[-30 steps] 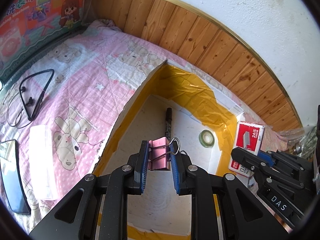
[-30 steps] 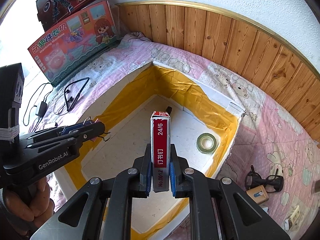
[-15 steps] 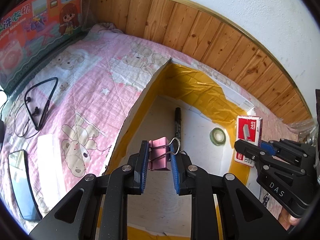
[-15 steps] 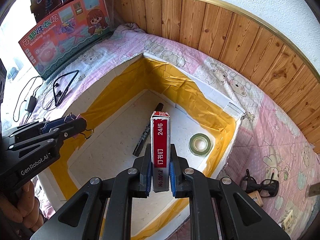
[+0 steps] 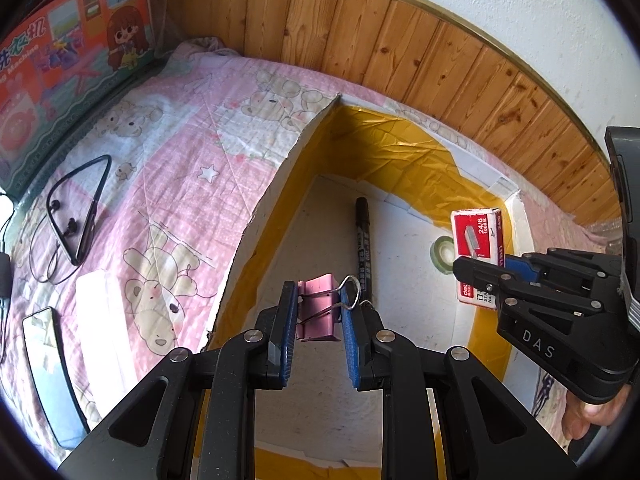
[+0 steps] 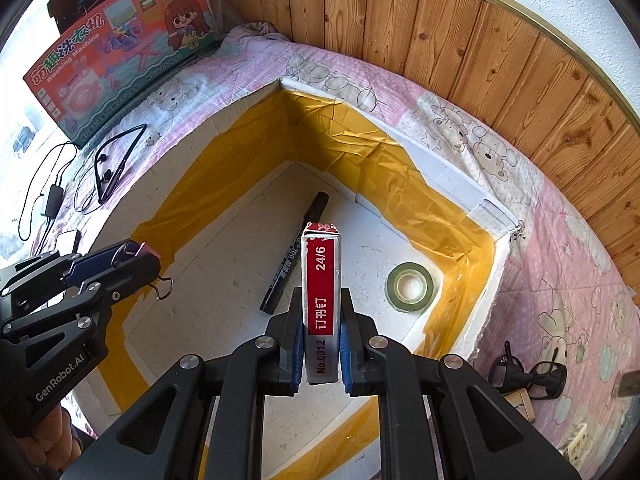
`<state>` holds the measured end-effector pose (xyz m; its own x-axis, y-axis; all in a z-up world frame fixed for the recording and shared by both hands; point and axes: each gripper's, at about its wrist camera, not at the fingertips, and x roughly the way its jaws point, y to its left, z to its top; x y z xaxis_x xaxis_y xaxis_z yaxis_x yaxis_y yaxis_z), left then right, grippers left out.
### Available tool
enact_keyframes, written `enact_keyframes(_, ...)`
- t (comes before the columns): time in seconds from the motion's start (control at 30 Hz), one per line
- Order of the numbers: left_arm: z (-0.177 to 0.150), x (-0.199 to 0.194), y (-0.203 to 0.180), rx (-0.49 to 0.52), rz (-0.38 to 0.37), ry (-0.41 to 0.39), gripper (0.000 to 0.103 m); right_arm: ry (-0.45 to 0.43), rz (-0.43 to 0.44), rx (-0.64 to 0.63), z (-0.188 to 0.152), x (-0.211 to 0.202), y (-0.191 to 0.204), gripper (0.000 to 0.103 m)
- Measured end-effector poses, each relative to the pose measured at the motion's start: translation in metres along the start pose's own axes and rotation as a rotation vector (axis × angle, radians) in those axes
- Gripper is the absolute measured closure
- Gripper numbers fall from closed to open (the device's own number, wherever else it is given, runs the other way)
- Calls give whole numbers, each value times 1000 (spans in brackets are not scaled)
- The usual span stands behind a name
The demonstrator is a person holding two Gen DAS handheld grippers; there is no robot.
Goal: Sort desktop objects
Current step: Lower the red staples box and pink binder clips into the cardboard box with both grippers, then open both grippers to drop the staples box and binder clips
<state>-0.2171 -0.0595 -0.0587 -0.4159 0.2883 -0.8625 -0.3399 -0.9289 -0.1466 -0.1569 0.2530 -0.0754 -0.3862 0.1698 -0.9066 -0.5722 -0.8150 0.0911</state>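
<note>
My left tool (image 5: 320,312): clamped on the pink binder clip (image 5: 318,306), held over the box.
My right tool (image 6: 322,328): gripping the red staple box (image 6: 322,280) upright, above the box floor.
Foam box (image 6: 498,264): yellow-taped walls; black marker (image 6: 294,254) and tape roll (image 6: 410,286) lie inside, apart.
Bed: pink bear quilt (image 5: 168,184) beneath.

I'm holding a pink binder clip (image 5: 318,307) btwn my left pads, wire handles sticking out. I'm gripping a red/white staple box (image 6: 322,304) upright in my right. Black marker (image 6: 295,255) and tape roll (image 6: 409,286) are lying in the yellow-taped foam box (image 6: 452,184).
</note>
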Motion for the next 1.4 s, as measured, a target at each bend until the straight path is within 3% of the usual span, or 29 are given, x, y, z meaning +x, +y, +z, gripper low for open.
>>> enact_keyframes(0.53,-4,9,-1,9,-15,54,82,82,22,25,18,27,-2,88)
enact_keyframes(0.83,-7,19,0,-2,-21,129,81,125,-4,39,27,41,-8,88)
enact_keyframes(1.4,-8,25,-1,0,-4,157,81,192,-30,22,37,60,-11,87)
